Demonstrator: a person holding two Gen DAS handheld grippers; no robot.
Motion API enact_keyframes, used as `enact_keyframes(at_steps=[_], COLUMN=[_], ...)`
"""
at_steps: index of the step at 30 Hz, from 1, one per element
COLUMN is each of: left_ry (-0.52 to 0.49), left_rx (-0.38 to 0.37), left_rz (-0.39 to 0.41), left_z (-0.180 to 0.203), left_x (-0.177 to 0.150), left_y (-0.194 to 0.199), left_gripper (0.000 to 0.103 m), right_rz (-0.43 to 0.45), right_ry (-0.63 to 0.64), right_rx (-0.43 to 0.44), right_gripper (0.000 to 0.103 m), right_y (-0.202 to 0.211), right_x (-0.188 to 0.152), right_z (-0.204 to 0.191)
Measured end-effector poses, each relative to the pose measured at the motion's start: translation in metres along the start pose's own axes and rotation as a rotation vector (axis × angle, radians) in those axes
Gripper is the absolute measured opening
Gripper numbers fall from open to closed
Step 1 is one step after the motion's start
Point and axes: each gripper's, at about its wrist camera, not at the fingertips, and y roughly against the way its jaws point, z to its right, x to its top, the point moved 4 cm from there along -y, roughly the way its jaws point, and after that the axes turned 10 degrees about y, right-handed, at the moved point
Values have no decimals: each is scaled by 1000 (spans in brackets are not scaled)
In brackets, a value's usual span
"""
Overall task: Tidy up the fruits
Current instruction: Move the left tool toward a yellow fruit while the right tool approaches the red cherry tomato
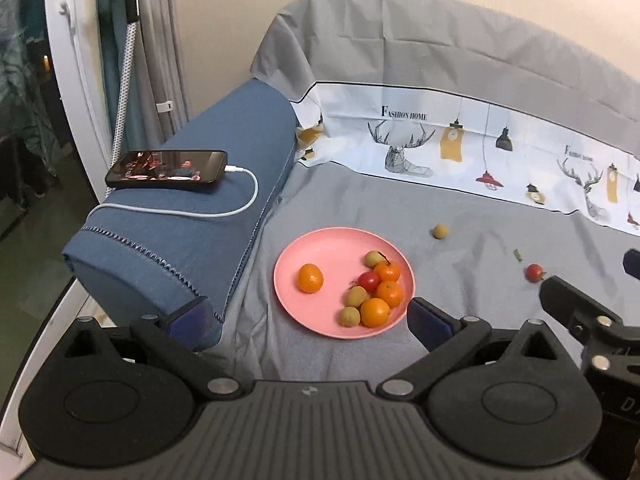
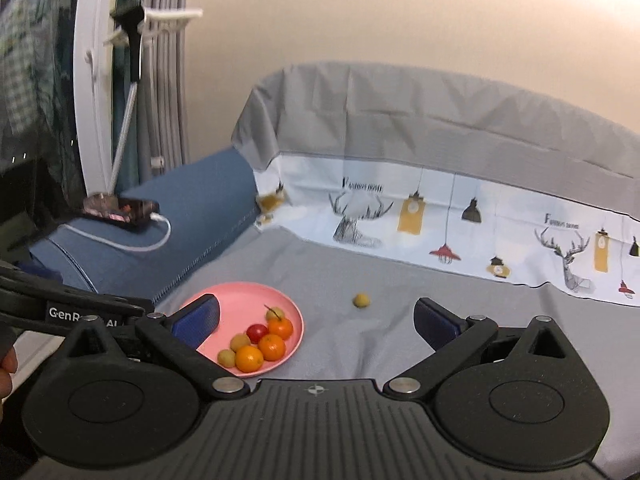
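A pink plate (image 1: 336, 248) lies on the grey sheet and holds several oranges, green-yellow fruits and a red tomato (image 1: 368, 281). One orange (image 1: 310, 278) sits apart at the plate's left. A loose green-yellow fruit (image 1: 440, 231) and a loose red tomato (image 1: 534, 272) lie on the sheet to the right. My left gripper (image 1: 308, 316) is open and empty above the plate's near rim. My right gripper (image 2: 316, 318) is open and empty; the plate (image 2: 240, 300) is at its left finger and the loose fruit (image 2: 361, 301) lies ahead. Its body shows at the right edge of the left wrist view (image 1: 580, 312).
A blue cushion (image 1: 192, 232) at the left carries a phone (image 1: 168, 169) with a white cable (image 1: 240, 208). A patterned white fabric strip (image 1: 460, 148) and the grey-covered backrest (image 1: 440, 48) rise behind. A small green scrap (image 1: 518, 255) lies near the loose tomato.
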Motion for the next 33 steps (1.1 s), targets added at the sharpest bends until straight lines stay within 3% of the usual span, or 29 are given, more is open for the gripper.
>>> enact_keyframes(at_steps=[2,7,18,22,33], left_ry=[7,-20,-1,15,-2], left_rx=[-15,48,90,107,56], left_rz=[-7,-23,-12,34,-71], left_z=[-1,1,-3,-6,4], left_x=[-2,-10,-11,-6,-7], left_y=[8,17,5,4,-23], left_gripper=[103,103,103,103,103], right_rz=[4,0,-46,-67,-102], right_ry=[-26,-74,-91,-114,-135], right_rx=[1,6,22,19,12], right_gripper=[102,102,102,102,102], right_y=[10,23,12,5,-17], right_x=[-4,-13,-21,-24,-33], right_z=[3,8,11,16,27])
